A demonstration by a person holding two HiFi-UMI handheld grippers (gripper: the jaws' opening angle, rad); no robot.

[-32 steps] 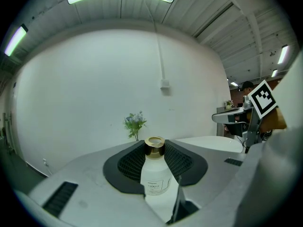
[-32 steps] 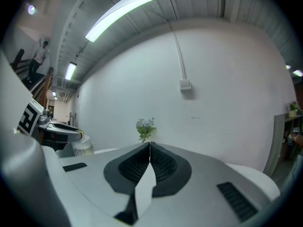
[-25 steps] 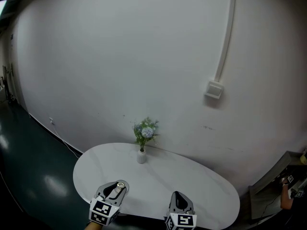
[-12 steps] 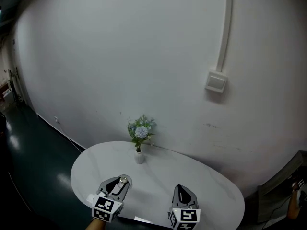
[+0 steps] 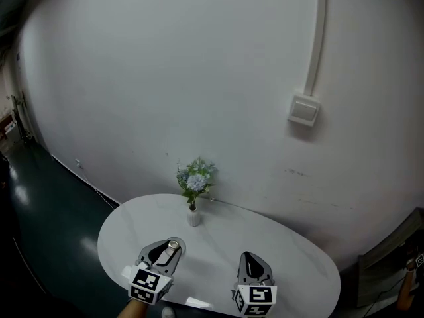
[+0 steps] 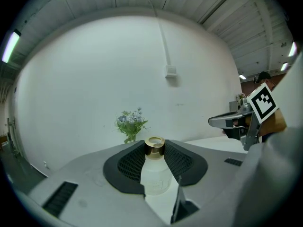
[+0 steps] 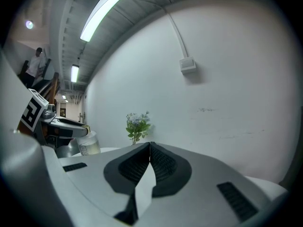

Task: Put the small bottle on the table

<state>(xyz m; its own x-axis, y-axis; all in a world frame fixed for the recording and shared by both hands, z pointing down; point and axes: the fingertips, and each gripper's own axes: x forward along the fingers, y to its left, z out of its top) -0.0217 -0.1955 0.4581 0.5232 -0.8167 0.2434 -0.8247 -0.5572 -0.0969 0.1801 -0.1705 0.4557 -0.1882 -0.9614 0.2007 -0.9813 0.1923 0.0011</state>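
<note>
The left tongs [image 5: 169, 249], clamped on the small bottle [image 6: 154, 170], have edged farther over the white bench [image 5: 285, 260], the right tongs [image 7: 150, 149] pressed together empty, so setting it down looks near.

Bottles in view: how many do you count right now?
1. The small bottle is clamped in the left gripper, over the table's near side. The right gripper is shut and empty; none seems hidden.

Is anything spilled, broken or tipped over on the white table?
No, nothing looks wrong. The flower vase stands upright on the table, and the left gripper holds the small bottle upright, with no spill showing. The right gripper is shut and empty.
</note>
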